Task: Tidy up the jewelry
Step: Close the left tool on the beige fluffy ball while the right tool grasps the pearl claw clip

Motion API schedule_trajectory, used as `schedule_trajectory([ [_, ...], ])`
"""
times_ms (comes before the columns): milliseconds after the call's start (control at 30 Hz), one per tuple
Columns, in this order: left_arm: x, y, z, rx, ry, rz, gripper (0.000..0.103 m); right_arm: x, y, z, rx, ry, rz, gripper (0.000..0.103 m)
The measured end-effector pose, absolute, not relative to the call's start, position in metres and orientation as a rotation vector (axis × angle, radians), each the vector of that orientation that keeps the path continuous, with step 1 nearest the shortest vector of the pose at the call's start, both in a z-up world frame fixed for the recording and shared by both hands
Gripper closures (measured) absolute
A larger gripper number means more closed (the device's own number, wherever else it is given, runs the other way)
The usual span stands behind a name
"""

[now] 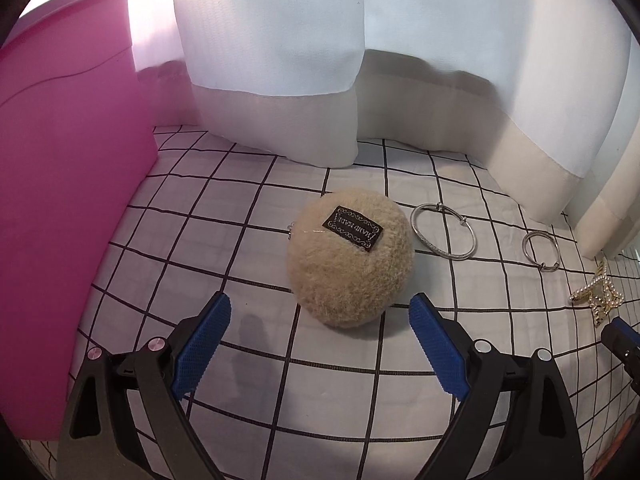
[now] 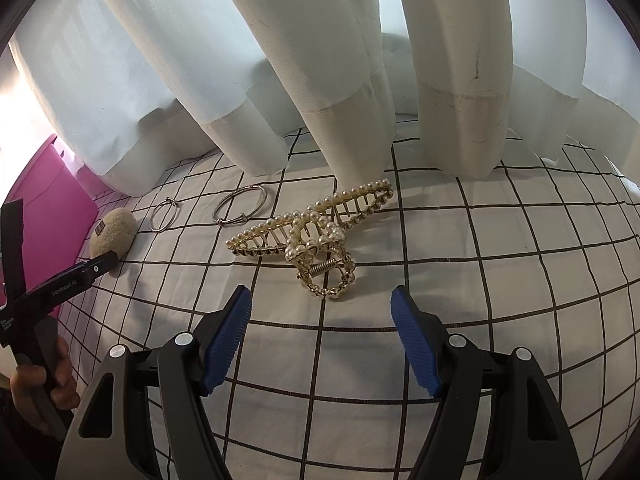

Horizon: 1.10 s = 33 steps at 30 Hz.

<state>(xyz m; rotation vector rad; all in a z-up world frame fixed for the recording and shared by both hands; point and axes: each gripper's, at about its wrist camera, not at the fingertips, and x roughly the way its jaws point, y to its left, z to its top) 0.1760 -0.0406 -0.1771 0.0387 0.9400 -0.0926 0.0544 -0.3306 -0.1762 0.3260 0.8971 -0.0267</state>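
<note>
A beige fuzzy ball (image 1: pixel 350 256) with a black "HAND MADE" label lies on the checked cloth (image 1: pixel 248 256). My left gripper (image 1: pixel 320 308) is open just in front of it, its blue pads (image 1: pixel 208 344) apart and holding nothing. To the ball's right lie a large silver bangle (image 1: pixel 444 230) and a small silver ring (image 1: pixel 541 250). A gold hair claw set with pearls (image 2: pixel 316 232) lies before my right gripper (image 2: pixel 320 300), which is open and empty. The right wrist view also catches the ball (image 2: pixel 112 236), both silver hoops (image 2: pixel 240 206) and the left gripper's finger (image 2: pixel 80 272).
A pink plastic bin (image 1: pixel 60 200) stands at the left edge of the cloth. White curtains (image 1: pixel 280 60) hang down onto the cloth along the far side. A hand (image 2: pixel 40 384) holds the left gripper's handle.
</note>
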Motion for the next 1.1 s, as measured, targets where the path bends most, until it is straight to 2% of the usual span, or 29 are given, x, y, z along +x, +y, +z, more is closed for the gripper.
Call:
schedule_trajectory([
  [867, 0.209, -0.049, -0.193, 0.062, 0.951, -0.096, 0.011, 0.1, -0.318, -0.185, 0.136, 0.914, -0.083, 0.033],
  [1100, 0.219, -0.048, -0.193, 0.06, 0.949, -0.089, 0.013, 0.107, -0.306, -0.188, 0.104, 0.909, -0.078, 0.035],
])
